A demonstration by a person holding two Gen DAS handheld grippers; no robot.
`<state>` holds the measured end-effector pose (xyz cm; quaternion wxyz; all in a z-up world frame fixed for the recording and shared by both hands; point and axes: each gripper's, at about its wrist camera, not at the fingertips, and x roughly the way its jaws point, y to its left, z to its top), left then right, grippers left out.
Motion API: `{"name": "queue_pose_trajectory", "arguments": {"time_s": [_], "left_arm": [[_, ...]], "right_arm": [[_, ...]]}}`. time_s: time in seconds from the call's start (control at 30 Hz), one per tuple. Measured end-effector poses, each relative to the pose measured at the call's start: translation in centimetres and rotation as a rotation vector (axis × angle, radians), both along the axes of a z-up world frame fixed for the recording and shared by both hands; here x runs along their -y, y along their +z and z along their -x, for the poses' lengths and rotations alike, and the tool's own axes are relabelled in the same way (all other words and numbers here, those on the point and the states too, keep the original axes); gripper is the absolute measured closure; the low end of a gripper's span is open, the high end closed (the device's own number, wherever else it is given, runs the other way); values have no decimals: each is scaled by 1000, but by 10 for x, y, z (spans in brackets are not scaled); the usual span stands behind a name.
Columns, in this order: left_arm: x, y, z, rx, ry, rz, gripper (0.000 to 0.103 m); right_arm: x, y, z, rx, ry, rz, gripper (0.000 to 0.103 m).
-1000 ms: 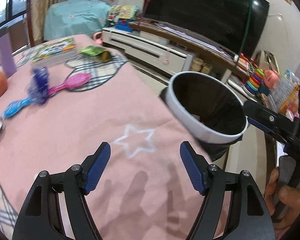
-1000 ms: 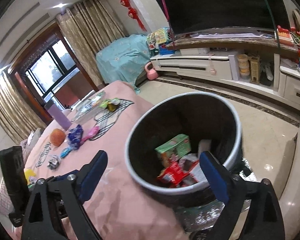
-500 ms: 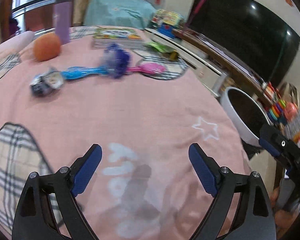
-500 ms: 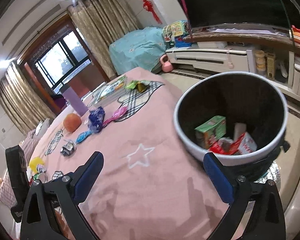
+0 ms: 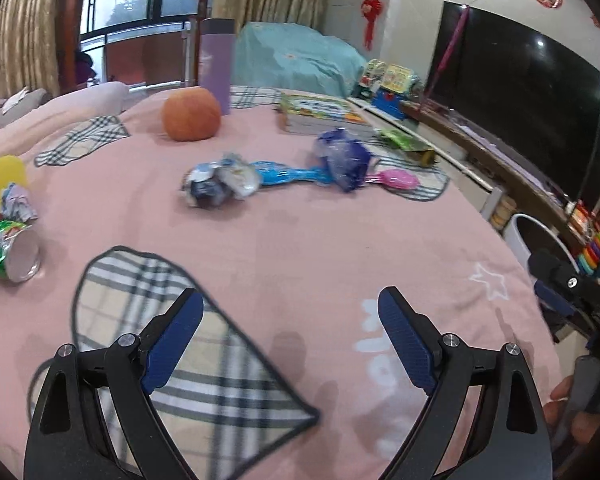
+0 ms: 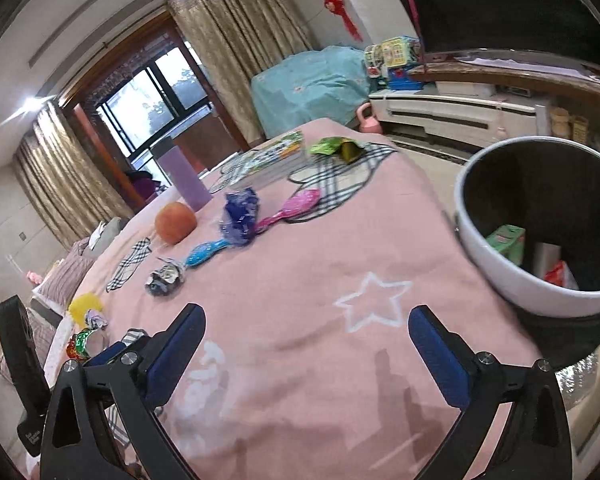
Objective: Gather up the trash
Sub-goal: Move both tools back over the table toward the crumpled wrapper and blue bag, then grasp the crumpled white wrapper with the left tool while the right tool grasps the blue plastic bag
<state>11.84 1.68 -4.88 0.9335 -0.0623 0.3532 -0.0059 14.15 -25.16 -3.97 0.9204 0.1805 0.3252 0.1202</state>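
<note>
Trash lies on a pink bedspread (image 5: 300, 248): a crumpled silver-blue wrapper (image 5: 216, 184), a crumpled blue wrapper (image 5: 344, 158), a green foil packet (image 5: 404, 144), a green-red foil cup (image 5: 8, 248) and a small crumpled wrapper (image 5: 18, 204) at the left. The white bin (image 6: 540, 224) with a black liner stands at the bed's right edge and holds boxes and wrappers. My left gripper (image 5: 290, 336) is open and empty over the bedspread. My right gripper (image 6: 306, 352) is open and empty, left of the bin.
An orange ball (image 5: 190, 114), a purple bottle (image 5: 216, 64), a stack of books (image 5: 320, 114), a blue brush (image 5: 288, 172) and a pink brush (image 5: 396, 178) lie on the bed. A TV (image 5: 520, 108) on a low cabinet stands at the right.
My left gripper has swung left from the bin toward the bed's middle, bringing the wrappers into view. My right gripper has pulled back left from over the bin. Both stayed open.
</note>
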Motion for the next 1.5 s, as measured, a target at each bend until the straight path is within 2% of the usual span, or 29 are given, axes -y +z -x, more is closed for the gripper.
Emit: {"name": "queue_pose_trajectory", "arguments": {"time_s": [0.17,0.3,0.6,0.77,0.97,1.1,1.23,1.3,1.5], "left_arm": [[-16,-3,-1,-15,30,4,11],[-23,-6,-7,-34,27,-30,11],[-47,-9,-21,-56,55,3,9],[-55,-7,-37,-60,58,-7,9],[-64,-4,-67,-75,58,-17,9],[-70,1,-88,-80,51,-5,9],[-72,-1,-107,-92,43,-19,9],[-74,-3,-114,-97,38,-9,9],[-71,-5,-128,-93,-3,6,9]], "right_arm": [[-25,4,-6,46,39,38,1],[-43,4,-13,58,51,69,1],[-64,-8,-43,-14,82,79,1],[-68,-14,-63,-52,88,76,1],[-73,-9,-89,-50,105,79,1],[-83,-5,-111,-44,157,73,1],[-98,-1,-134,-30,189,116,2],[-104,-3,-146,-40,203,122,3],[-114,-13,-175,-67,224,139,16]]}}
